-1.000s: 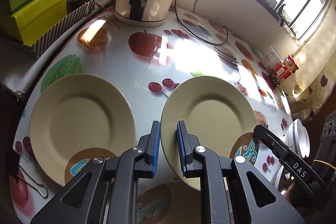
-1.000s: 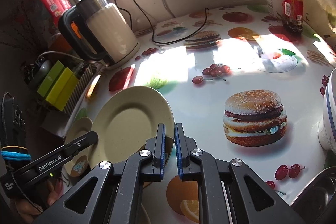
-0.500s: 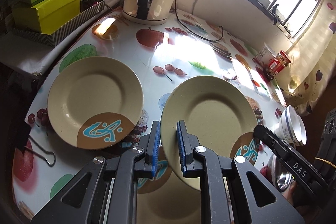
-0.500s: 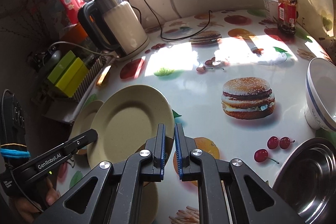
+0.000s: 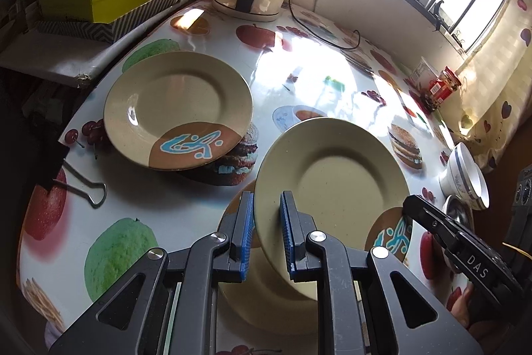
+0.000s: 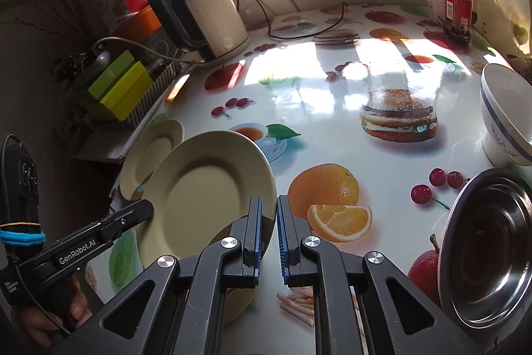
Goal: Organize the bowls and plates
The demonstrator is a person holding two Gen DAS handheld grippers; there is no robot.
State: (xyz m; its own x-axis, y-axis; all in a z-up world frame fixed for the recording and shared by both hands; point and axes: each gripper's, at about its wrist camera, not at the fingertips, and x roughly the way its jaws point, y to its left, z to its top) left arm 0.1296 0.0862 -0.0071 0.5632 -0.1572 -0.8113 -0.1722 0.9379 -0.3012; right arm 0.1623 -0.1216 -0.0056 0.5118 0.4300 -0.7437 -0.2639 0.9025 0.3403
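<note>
Two round glazed beige plates

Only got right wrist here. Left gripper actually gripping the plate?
Observer: Yes. Left gripper is shut on the plate, at its near rim.
Operator: Where's its painted patch?
Observer: Patch sits at the right gripper tip.
Operator: Clutter by the far plate?
Observer: A binder clip lies on the table, apart from the far plate.
</note>
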